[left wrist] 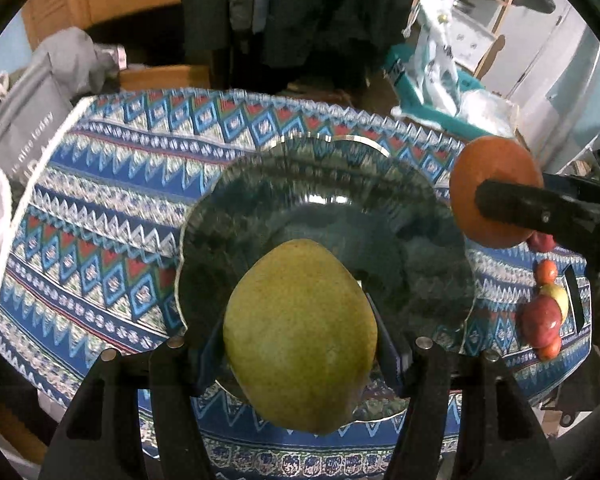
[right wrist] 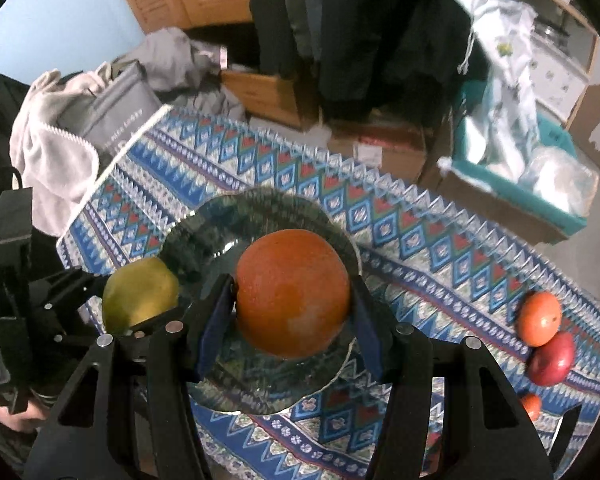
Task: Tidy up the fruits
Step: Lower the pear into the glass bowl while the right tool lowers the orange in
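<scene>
My left gripper [left wrist: 300, 344] is shut on a green mango [left wrist: 300, 336] and holds it over the near part of a clear glass plate [left wrist: 260, 184]. My right gripper [right wrist: 292, 316] is shut on a large orange fruit [right wrist: 292, 292] and holds it over the same plate [right wrist: 204, 232]. In the left wrist view the orange fruit [left wrist: 496, 160] and a right finger [left wrist: 516, 204] show at the plate's right edge. In the right wrist view the mango [right wrist: 140, 296] shows at the plate's left edge.
The plate rests on a blue patterned tablecloth [left wrist: 100, 216]. Several small fruits lie at the right: a red apple [right wrist: 552, 360], an orange one [right wrist: 538, 318], and more [left wrist: 548, 312]. Bags, clothes and boxes [right wrist: 512, 168] stand on the floor beyond the table.
</scene>
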{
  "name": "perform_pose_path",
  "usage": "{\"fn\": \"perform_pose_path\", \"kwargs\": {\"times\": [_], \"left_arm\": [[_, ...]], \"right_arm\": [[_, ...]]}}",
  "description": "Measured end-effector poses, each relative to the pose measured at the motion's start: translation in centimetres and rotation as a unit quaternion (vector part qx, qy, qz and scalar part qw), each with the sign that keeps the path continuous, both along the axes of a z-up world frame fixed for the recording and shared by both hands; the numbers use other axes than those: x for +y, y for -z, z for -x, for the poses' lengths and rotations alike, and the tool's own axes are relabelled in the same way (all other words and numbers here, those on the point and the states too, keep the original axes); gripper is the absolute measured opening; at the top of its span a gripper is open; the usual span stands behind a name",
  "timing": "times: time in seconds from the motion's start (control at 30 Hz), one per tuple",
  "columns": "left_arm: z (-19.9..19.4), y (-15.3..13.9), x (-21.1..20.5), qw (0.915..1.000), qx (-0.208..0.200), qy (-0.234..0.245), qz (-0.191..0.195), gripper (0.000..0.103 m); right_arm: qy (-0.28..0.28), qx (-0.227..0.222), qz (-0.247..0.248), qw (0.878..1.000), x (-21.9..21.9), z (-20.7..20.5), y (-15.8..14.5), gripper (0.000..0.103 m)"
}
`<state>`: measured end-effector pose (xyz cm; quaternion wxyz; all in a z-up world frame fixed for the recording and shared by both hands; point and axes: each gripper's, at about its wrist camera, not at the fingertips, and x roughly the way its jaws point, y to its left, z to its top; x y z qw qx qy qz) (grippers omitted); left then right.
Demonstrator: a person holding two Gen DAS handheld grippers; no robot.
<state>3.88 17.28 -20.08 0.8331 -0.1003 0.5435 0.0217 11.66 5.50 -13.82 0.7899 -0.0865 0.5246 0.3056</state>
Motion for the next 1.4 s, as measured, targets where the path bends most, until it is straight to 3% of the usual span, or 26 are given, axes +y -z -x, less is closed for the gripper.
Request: {"fn": "perform_pose_path", "kwargs": {"times": [0.57,0.67,0.8,0.9,1.4], "left_arm": [[-0.4,4.0,0.5,0.9979,0.063,-0.01,0.012,0.065],[-0.4,3.3,0.6,0.9989,0.043,-0.006,0.02,0.069],[-0.3,2.6,0.2,0.9992,0.039,0.005,-0.007,0.069],[0.2,2.1,0.2,0.9992,0.038,0.009,-0.005,0.069],[1.5,-0.7,1.2,0.9992,0.007,-0.014,-0.036,0.069]], "right_arm": [[-0.021,0.042,0.04,0.998,1.1,0.3,5.5,0.057],[-0.019,0.048,0.045,0.998,1.0,0.3,6.1,0.057],[-0.017,0.054,0.049,0.997,0.8,0.2,6.7,0.057],[-0.016,0.059,0.047,0.997,0.8,0.3,6.9,0.057],[-0.013,0.058,0.04,0.997,0.9,0.2,6.7,0.058]]}}
